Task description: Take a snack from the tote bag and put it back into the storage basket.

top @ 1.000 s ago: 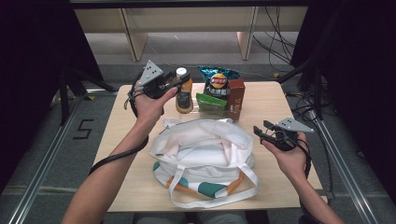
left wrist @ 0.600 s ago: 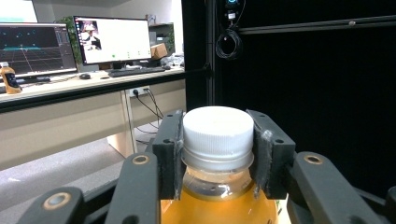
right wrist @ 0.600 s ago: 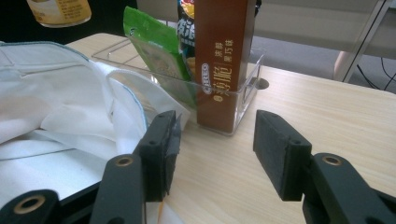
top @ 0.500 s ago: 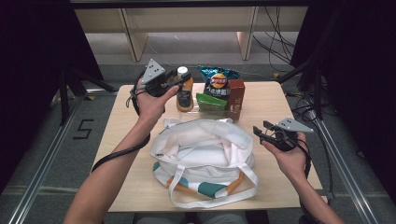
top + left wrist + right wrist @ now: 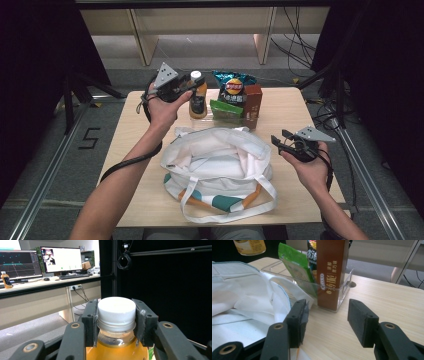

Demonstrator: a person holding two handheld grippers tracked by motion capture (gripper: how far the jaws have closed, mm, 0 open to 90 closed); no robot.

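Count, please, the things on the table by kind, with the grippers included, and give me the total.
Bottle, white cap clamped by the left gripper: 1
Snack packs, the chip bag, green pouch and brown box in a clear tray: 3
Clear tray: 1
White tote bag: 1
Grippers, the left gripper and open right gripper: 2
Total: 8

free: bare worktop (image 5: pixel 295 107) right of the clear tray (image 5: pixel 344 287), and its far left corner | blocked: white bag (image 5: pixel 215 160) fills the near middle | blocked: bottle (image 5: pixel 198 97), green pouch (image 5: pixel 225 107), chip bag (image 5: pixel 232 85) and brown box (image 5: pixel 252 102) line the far middle
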